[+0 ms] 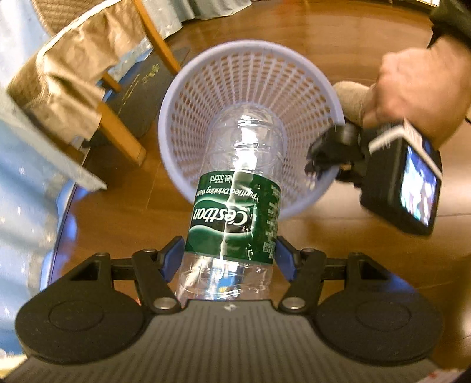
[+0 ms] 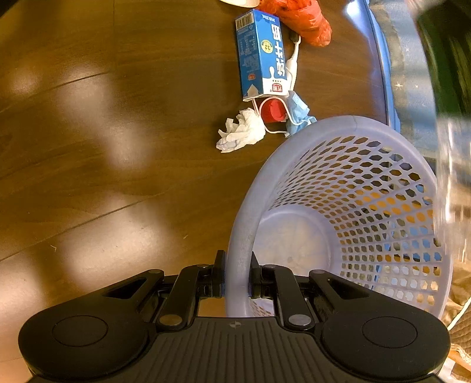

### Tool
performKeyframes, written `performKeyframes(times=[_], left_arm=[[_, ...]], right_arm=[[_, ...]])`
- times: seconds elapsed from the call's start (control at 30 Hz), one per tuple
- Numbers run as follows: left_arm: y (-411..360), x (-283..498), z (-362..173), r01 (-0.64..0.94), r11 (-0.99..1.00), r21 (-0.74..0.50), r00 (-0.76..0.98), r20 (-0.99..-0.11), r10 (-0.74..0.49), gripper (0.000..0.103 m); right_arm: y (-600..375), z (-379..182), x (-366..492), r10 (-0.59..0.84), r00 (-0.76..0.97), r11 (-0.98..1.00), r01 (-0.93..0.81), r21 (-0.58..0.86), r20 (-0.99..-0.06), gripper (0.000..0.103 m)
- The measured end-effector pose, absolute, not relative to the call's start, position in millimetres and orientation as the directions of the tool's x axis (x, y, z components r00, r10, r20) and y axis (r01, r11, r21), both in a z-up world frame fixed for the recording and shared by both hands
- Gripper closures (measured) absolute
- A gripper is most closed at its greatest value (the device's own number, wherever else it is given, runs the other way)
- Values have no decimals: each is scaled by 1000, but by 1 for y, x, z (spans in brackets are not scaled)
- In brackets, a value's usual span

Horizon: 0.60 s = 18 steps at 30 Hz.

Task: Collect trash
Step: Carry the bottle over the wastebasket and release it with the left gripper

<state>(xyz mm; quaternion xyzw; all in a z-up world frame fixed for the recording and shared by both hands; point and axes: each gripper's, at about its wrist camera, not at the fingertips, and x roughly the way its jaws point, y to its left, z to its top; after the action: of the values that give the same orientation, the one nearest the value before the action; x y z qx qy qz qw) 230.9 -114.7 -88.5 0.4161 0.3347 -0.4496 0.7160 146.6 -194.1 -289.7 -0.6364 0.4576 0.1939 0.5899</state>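
- Bottle [image 1: 232, 206]: clear plastic water bottle with green label, seemingly empty, so I judge it very light; thin wall, likely to dent under a hard squeeze and slick where bare. It sits between my left gripper [image 1: 228, 254] pads, base end pointing toward the basket mouth.
- Hold point: my blue pads [image 1: 170, 256] clasp the lower edge of the label, where the film gives more friction than bare plastic; a good place, provided I do not crush it.
- Basket [image 2: 338, 129]: pale lilac perforated wastebasket, tilted with its mouth toward me, nothing visible inside; stiff rim, light body, likely to slide on the floor if let go.
- Right gripper [image 2: 237, 277]: clenched on the basket's rim, one finger inside, one outside, steadying it; a hand [image 1: 412, 97] holds this tool.
- Remaining litter, well apart from the bottle, just beyond the basket rim: blue milk carton [image 2: 262, 53], crumpled white tissue [image 2: 241, 131], red cap [image 2: 272, 110], blue face mask [image 2: 297, 115], orange plastic bag [image 2: 300, 17].
- Surface: brown wooden floor [image 2: 103, 147], smooth.
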Motion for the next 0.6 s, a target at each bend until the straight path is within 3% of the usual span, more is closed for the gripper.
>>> performKeyframes(times=[0.33,0.47,0.6], left_arm=[[-175,256,-94,929,254,269,354,-849,-393,40],[-186,265,-95,931,292,219,331,-844,-423,30],[-182,267,-90,923,316,219,346,-831,-435,30]], right_arm=[[-196,-290,147,-346,504,129,-810,-573,-791,94],[-195,-289,148,-346,505,129,-809,-573,-791,94],[-194,-290,148,-345,501,135,-810,-570,-794,94]])
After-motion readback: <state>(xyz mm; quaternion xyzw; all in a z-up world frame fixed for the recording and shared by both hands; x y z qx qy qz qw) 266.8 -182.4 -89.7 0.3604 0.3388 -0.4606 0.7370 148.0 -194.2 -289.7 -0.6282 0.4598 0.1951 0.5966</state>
